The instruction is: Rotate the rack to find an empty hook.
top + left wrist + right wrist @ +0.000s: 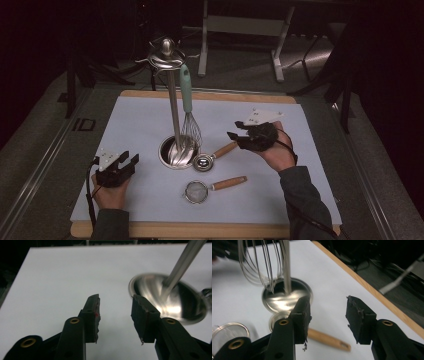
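A steel utensil stand [172,107] rises from a round dish base [170,155] in the middle of the pale mat [140,120]. From its top hooks hangs a whisk [188,95] with a teal handle. Two small wooden-handled utensils lie in front of the base: a little metal cup [202,161] and a mesh strainer [196,191]. My right gripper [236,130] hovers open just right of the cup's handle [329,340], nothing between its fingers [302,315]. My left gripper [129,159] rests open at the mat's left, facing the base [170,300].
The mat lies on a wooden board whose edge [372,290] runs along the far side. Grey floor and a white table frame [240,30] lie beyond. The whisk's wires [259,262] hang close beside the pole [286,265].
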{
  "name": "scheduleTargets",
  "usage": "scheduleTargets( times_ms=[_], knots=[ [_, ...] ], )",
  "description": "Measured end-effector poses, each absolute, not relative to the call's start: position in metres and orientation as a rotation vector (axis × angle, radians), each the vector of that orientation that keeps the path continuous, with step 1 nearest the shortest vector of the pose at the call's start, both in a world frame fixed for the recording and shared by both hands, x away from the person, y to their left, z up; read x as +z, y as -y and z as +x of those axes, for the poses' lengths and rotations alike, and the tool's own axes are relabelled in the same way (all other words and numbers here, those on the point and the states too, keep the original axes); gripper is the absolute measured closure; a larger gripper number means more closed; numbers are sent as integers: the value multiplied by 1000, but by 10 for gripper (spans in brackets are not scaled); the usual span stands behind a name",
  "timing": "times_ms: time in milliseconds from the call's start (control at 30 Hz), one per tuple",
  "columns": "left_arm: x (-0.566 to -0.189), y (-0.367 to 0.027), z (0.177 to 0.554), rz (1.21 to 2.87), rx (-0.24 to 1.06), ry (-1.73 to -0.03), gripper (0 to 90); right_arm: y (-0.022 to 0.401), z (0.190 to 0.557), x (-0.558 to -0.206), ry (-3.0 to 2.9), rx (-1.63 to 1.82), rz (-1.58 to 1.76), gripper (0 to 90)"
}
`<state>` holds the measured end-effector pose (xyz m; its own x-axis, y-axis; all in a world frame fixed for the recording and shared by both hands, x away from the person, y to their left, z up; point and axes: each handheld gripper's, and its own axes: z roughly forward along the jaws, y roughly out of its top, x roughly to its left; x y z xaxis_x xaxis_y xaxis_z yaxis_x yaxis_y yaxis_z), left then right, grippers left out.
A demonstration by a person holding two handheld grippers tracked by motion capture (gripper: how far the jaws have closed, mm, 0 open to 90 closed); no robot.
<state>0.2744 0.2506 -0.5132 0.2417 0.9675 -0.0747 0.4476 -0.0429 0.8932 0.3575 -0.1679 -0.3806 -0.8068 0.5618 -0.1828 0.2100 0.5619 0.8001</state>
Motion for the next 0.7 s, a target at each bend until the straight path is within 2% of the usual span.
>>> scheduleTargets(
  times_ms=[167, 300, 700],
  knots=[
    [-497, -248, 275, 1582, 732, -1326, 672, 177, 351, -394, -2373, 1138, 674, 530],
    [-488, -245, 275, 1587, 726, -1297, 690, 180, 346, -402, -2374, 1109, 686, 526],
    [-436, -233, 264, 1479, 816, -1109, 863, 204, 336, -451, -2381, 1067, 848, 516]
  ],
)
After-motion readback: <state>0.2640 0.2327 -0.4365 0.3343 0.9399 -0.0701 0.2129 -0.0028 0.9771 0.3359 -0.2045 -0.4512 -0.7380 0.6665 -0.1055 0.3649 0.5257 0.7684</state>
